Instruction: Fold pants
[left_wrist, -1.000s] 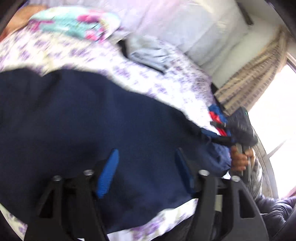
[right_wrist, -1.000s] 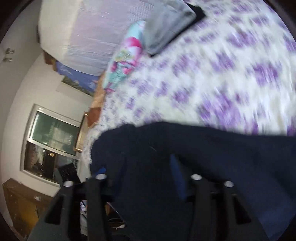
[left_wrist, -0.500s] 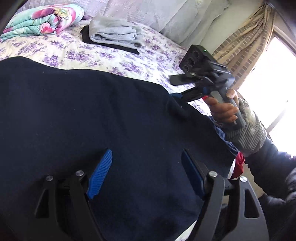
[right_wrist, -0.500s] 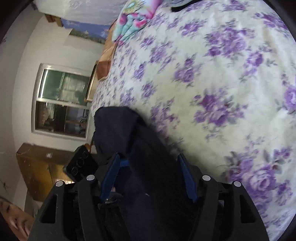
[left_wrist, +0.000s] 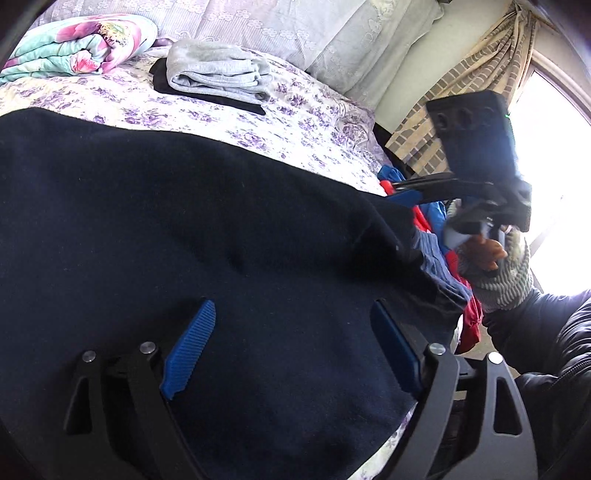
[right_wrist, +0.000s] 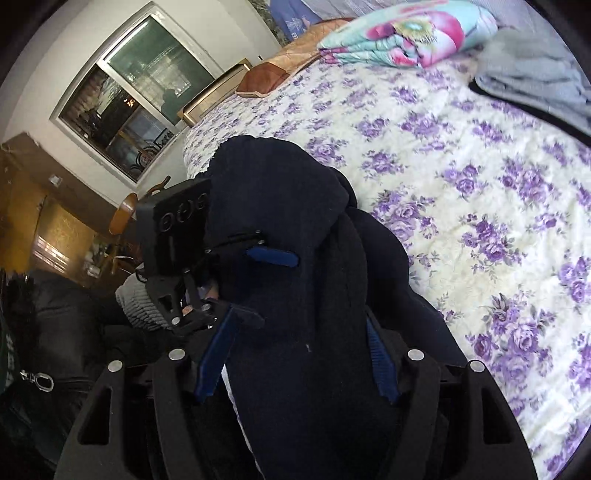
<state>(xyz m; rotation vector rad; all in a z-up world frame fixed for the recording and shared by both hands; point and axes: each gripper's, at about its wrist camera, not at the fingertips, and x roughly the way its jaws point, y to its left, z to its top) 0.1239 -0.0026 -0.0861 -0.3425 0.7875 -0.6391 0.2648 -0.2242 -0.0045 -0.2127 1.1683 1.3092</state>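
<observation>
The dark navy pants (left_wrist: 221, 240) are spread on the floral bedsheet (left_wrist: 288, 122). In the left wrist view the left gripper (left_wrist: 291, 347) is seen over them, jaws opening, pads clear of the cloth. Only there, beyond the pants, is the curtain (left_wrist: 472, 74) shown. In the right wrist view the right gripper (right_wrist: 295, 354) is opening around a bunched fold; the window (right_wrist: 136, 96) appears only here.
</observation>
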